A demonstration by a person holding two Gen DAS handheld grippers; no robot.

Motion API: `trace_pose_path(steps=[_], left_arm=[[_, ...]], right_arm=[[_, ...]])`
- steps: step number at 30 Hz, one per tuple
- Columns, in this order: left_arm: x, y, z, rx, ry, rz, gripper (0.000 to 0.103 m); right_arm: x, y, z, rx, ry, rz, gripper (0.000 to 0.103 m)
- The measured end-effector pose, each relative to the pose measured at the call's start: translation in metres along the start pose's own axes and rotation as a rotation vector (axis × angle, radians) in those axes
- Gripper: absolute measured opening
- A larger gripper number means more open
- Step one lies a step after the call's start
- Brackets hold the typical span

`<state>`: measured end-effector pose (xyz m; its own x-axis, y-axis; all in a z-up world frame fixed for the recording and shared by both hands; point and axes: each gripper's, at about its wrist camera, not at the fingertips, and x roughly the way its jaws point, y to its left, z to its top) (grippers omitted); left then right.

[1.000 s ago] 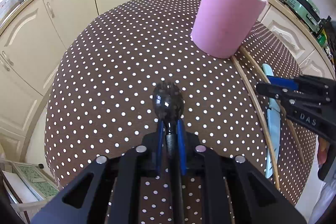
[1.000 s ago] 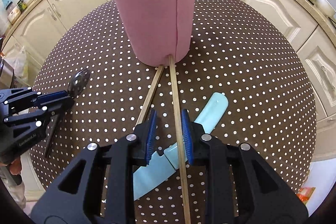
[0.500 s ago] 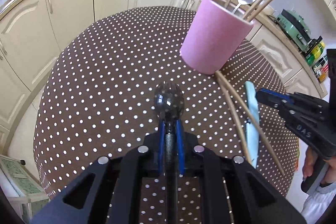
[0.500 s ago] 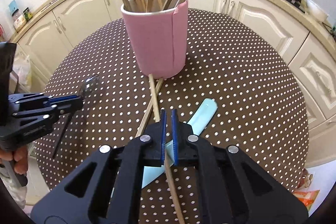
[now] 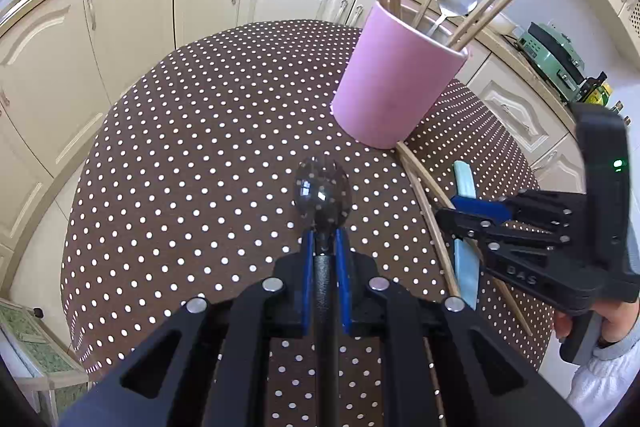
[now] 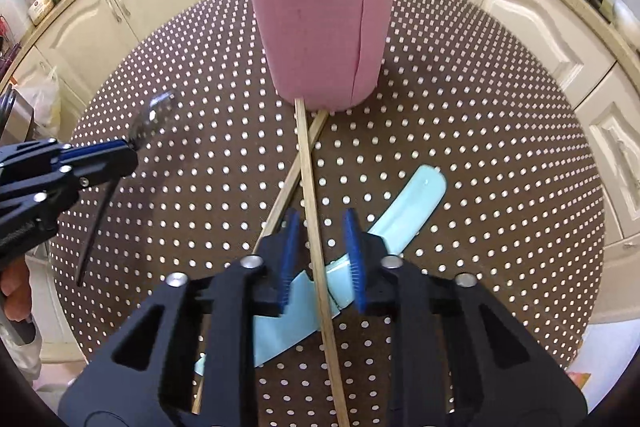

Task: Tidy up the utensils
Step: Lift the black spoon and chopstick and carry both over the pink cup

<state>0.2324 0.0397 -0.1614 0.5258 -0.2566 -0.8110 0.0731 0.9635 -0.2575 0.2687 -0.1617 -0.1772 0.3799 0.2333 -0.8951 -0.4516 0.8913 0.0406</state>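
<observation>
My left gripper (image 5: pixel 324 239) is shut on a black-handled spoon (image 5: pixel 323 193) and holds it above the dotted table; it also shows in the right wrist view (image 6: pixel 154 115). A pink holder (image 5: pixel 396 83) with several sticks and a spoon stands ahead and to the right. My right gripper (image 6: pixel 320 255) is open, its jaws either side of a wooden chopstick (image 6: pixel 310 187) that lies on the table against the holder (image 6: pixel 320 23). A second chopstick (image 6: pixel 292 175) crosses under it. A light blue knife (image 6: pixel 408 207) lies beneath the right gripper.
The round table (image 5: pixel 200 147) has a brown cloth with white dots. Cream kitchen cabinets (image 5: pixel 120 27) and a counter ring it. The right gripper (image 5: pixel 480 223) shows at the right in the left wrist view.
My right gripper was shut on the chopstick half a second ago and now stands open around it, closer to the holder. My left gripper has lifted the spoon a little.
</observation>
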Motion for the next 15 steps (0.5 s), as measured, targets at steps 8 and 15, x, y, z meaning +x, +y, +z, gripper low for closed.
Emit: trace_pose_path(steps=[8, 15], left_arm=[[-0.017, -0.016, 0.002, 0.014, -0.066, -0.058, 0.011], [-0.044, -0.038, 0.015, 0.047, -0.188, -0.112, 0.011]], right_arm=[[-0.034, -0.011, -0.005, 0.046, -0.132, 0.024, 0.006], [-0.092, -0.021, -0.006, 0.104, -0.339, 0.056, 0.006]])
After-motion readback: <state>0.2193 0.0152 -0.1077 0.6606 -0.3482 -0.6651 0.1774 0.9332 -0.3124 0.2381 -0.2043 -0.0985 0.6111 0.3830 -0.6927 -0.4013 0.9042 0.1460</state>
